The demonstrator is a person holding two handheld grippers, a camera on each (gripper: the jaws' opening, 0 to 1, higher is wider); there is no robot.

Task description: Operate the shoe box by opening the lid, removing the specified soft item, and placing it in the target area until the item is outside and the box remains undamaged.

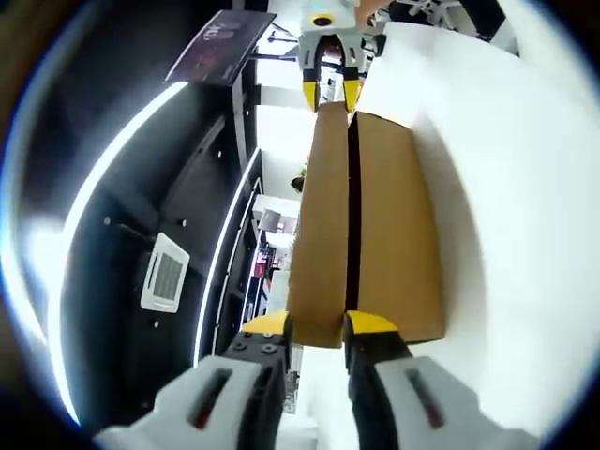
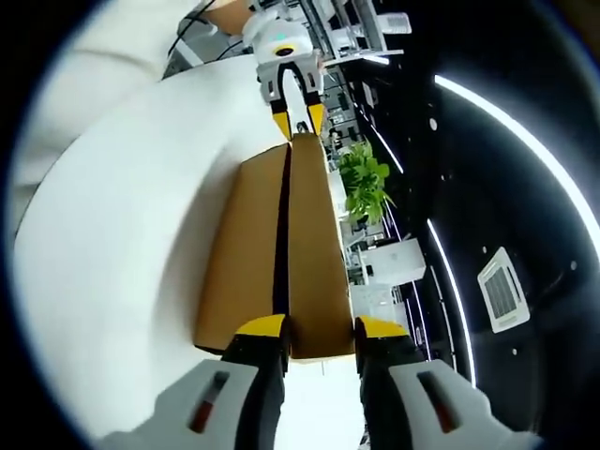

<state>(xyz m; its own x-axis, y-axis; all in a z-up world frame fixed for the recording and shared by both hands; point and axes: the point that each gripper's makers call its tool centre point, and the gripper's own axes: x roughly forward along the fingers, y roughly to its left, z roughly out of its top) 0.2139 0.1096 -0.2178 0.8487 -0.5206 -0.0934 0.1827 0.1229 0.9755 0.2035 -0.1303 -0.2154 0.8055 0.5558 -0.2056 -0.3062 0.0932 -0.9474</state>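
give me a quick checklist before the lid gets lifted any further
1. Left claw on the near end of the lid: ok, yellow tips sit either side of the lid edge.
2. Right claw on the opposite end of the lid: ok, tips straddle it.
3. Lid raised off the box: ok, a dark gap runs between them.
4. Box resting on the white table: ok.
5. Box undamaged: ok, no tear or crush visible.
6. Soft item inside: cannot tell, interior hidden.
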